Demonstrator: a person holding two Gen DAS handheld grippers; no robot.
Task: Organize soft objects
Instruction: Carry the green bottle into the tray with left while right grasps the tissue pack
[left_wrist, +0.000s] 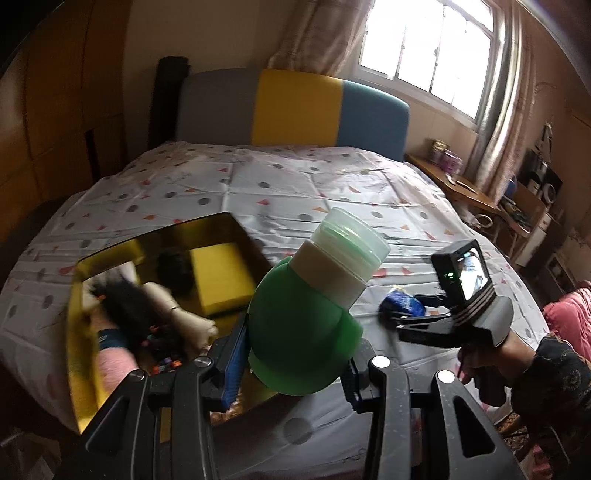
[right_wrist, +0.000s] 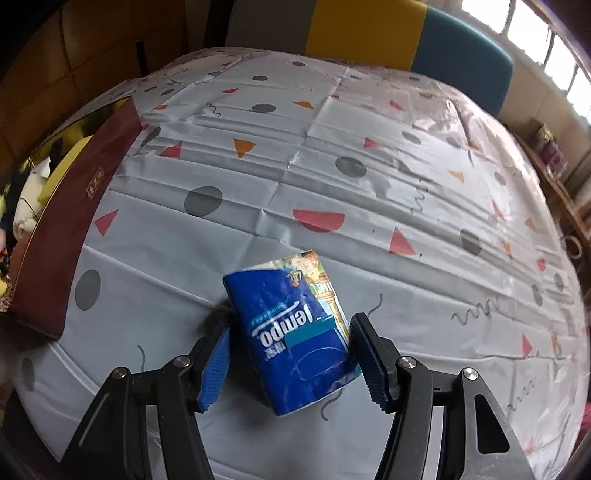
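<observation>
Fingers of the left gripper (left_wrist: 291, 365) are closed on a green squeeze bottle (left_wrist: 295, 332) with a whitish collar and clear cap, held above the near right corner of the box. Fingers of the right gripper (right_wrist: 291, 360) stand partly open on either side of a blue Tempo tissue pack (right_wrist: 295, 336); the left pad looks against the pack, the right pad a little clear of it, and contact cannot be confirmed.

Surface: a bed (left_wrist: 295, 192) covered by a pale sheet printed with grey dots and red and orange triangles. Behind it stands a headboard (left_wrist: 295, 110) in grey, yellow and blue panels. Left of the bed is wood panelling; to the right, a bright window (left_wrist: 428, 48) with curtains and a cluttered wooden side table (left_wrist: 465, 188).

Hard to read: the box contents are motion-blurred in the left wrist view. In the right wrist view the box wall hides most of them.

Container: a box (right_wrist: 70, 221), gold inside and maroon outside, lies at the bed's left. It holds a yellow sponge block (left_wrist: 221, 280), a black fuzzy item (left_wrist: 125, 310) and a cream plush piece (left_wrist: 188, 321); other items are unclear.
</observation>
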